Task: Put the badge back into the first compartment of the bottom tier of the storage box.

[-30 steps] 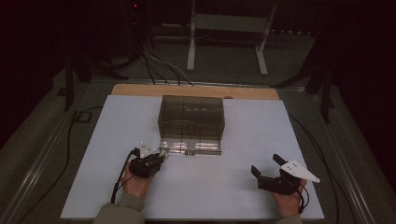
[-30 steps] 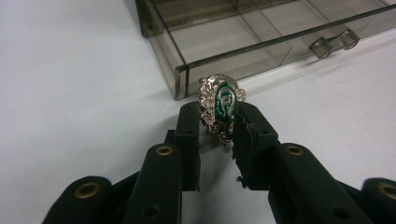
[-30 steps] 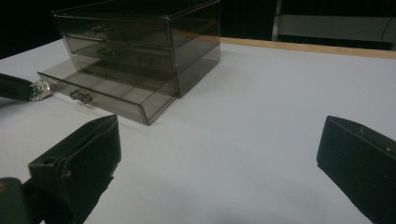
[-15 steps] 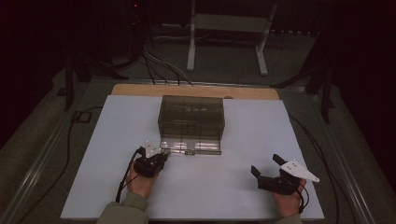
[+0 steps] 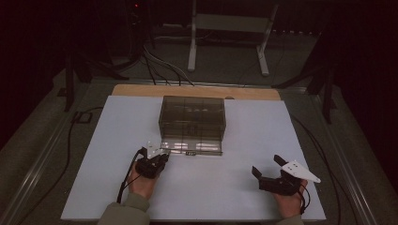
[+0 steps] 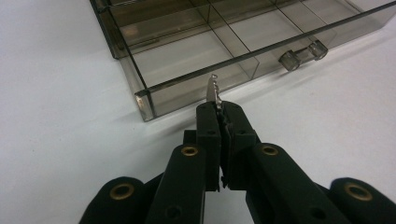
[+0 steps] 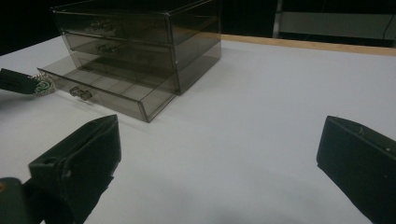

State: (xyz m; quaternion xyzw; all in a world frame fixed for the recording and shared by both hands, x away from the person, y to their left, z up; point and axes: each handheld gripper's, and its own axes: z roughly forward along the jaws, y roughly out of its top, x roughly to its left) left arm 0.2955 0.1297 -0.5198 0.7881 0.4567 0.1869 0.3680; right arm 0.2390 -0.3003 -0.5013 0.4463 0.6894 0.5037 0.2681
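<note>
A smoky clear box [image 5: 192, 117] of three drawers stands mid-table, its bottom drawer [image 5: 191, 146] pulled out. In the left gripper view the drawer [image 6: 196, 51] shows empty divided compartments and a clear handle [image 6: 303, 53]. My left gripper [image 5: 162, 157] sits just off the drawer's front left corner. Its jaws have just been closing and are shut [image 6: 219, 106] on a small silver trinket [image 6: 212, 88]. That trinket looks green and white in the right gripper view [image 7: 43, 86]. My right gripper [image 5: 266, 165] rests at the front right, open [image 7: 219, 140] and empty.
A white sheet [image 5: 94, 140] covers the table, with a wooden strip [image 5: 197, 91] along the far edge. Behind stands a metal stand [image 5: 225, 28]. Cables [image 5: 70, 140] run on the floor at the left.
My left hand has shifted slightly right, closer to the open drawer's front left corner. The right hand has kept still.
</note>
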